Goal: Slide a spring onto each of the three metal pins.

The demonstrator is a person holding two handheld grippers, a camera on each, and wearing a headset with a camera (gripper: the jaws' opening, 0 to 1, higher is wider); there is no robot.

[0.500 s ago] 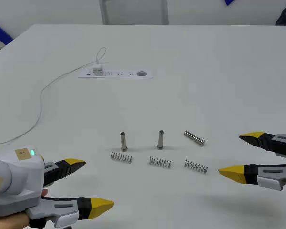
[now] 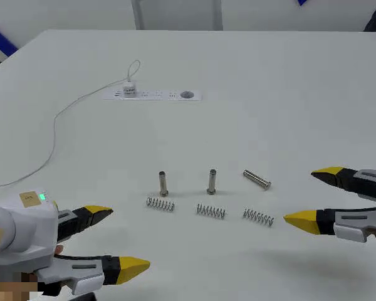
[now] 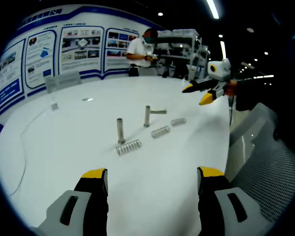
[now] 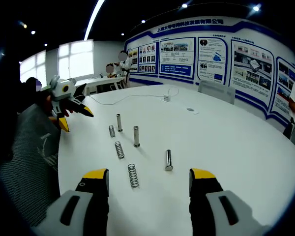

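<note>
Two metal pins stand upright on the white table, the left pin [image 2: 163,184] and the middle pin [image 2: 212,182]; a third pin [image 2: 257,180] lies on its side to their right. In front of each lies a spring: left spring [image 2: 160,204], middle spring [image 2: 210,211], right spring [image 2: 258,217]. My left gripper [image 2: 122,238] hovers open at the lower left, short of the left spring. My right gripper [image 2: 313,195] is open just right of the right spring. From the right gripper view [image 4: 144,173], the nearest spring [image 4: 132,175] and lying pin [image 4: 168,160] sit ahead.
A white power strip [image 2: 153,95] with a plugged adapter sits at the table's far side, its thin white cable [image 2: 56,125] looping left. A person [image 3: 140,51] stands beyond the table in the left gripper view.
The head view has shifted slightly; my right gripper has edged a little left toward the right spring. Pins and springs lie as before.
</note>
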